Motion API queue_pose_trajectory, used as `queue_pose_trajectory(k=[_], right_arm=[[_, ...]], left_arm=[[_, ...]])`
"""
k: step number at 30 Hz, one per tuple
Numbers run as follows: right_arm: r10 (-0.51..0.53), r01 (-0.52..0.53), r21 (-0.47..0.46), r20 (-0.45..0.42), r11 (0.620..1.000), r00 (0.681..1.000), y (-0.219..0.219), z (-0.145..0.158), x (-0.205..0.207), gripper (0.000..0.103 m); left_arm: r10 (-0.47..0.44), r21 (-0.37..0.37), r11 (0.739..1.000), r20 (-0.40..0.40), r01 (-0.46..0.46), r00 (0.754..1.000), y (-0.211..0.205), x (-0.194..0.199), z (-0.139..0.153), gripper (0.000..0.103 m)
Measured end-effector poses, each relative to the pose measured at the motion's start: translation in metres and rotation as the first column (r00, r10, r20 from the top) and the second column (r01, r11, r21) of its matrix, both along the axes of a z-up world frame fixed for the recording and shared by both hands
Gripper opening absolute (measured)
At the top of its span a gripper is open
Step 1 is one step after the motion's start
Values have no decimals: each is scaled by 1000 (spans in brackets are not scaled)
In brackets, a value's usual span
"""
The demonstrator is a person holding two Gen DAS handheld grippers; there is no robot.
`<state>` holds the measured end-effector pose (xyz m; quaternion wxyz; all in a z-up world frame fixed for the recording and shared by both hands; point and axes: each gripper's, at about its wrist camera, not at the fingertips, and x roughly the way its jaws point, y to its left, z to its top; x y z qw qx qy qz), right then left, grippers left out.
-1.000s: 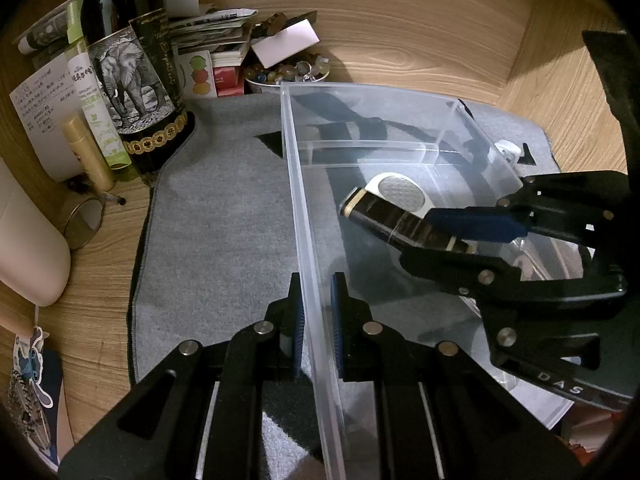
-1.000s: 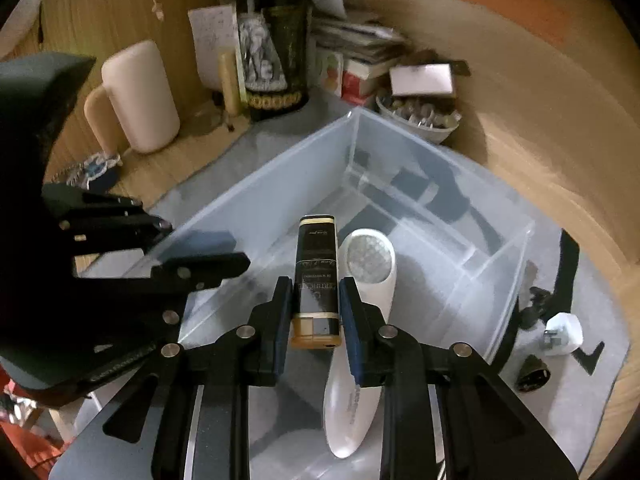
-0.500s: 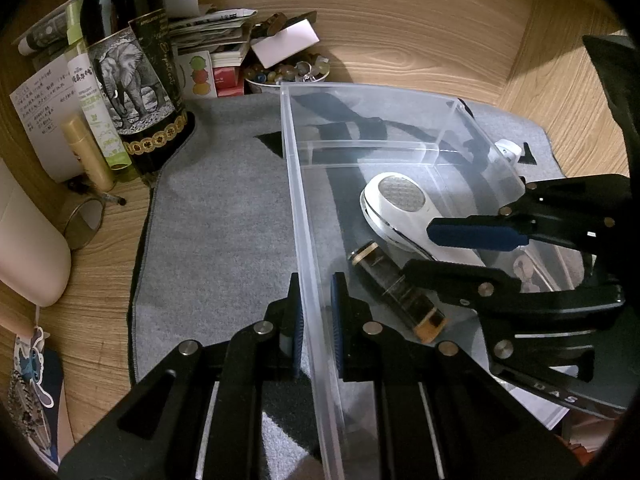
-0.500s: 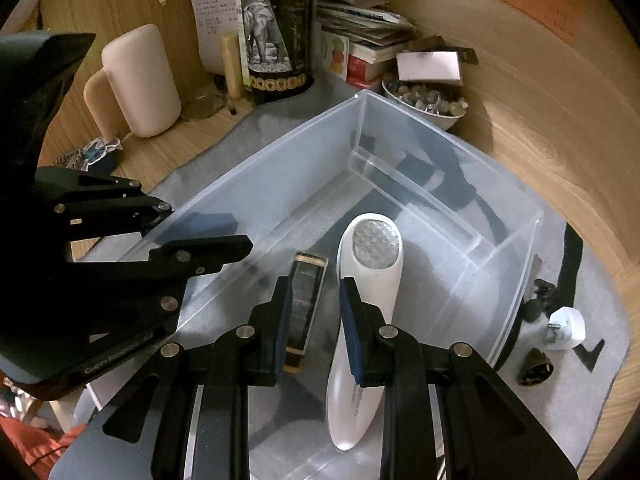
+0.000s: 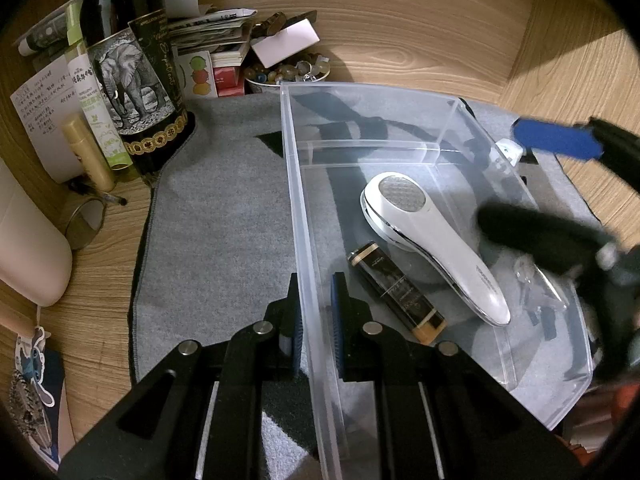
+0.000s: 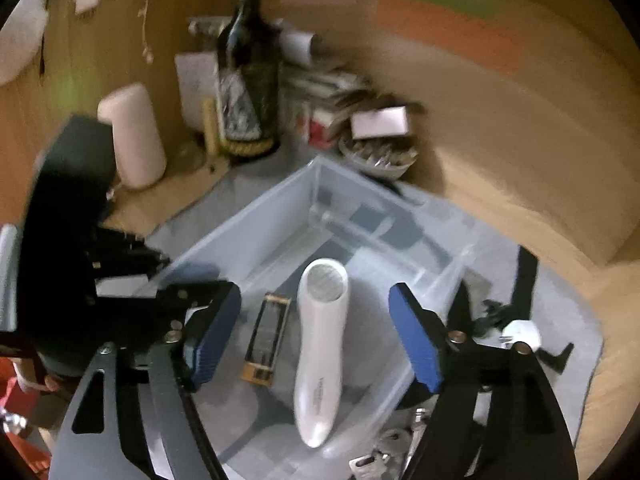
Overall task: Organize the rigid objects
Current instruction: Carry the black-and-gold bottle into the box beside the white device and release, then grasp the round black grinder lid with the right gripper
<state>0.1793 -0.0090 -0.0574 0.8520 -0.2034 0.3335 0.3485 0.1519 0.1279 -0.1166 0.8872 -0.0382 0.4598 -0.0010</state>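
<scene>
The left gripper [image 5: 316, 316] is clamped on the near wall of the clear bin [image 5: 460, 120]. The right gripper [image 6: 314, 340] has just been opening and holds nothing; below its spread jaws the black-and-gold case [image 6: 266, 344] and white handheld device [image 6: 320, 344] lie in the bin. The device's printing is too small to read, possibly a brand name. The right view is blurred.
</scene>
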Motion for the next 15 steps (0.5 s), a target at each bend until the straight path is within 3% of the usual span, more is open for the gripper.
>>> queue_pose_trajectory(k=[7,15], right_arm=[[-95,92,51,49,994,994,-27,20,8,83],[-252,247,105,41,963,967,-80,32,37,83]], left_arm=[[2,-1,1000,-1,-2,1000,1,0,0,11],[2,-1,1000,0,-2,1000,1,0,0,11]])
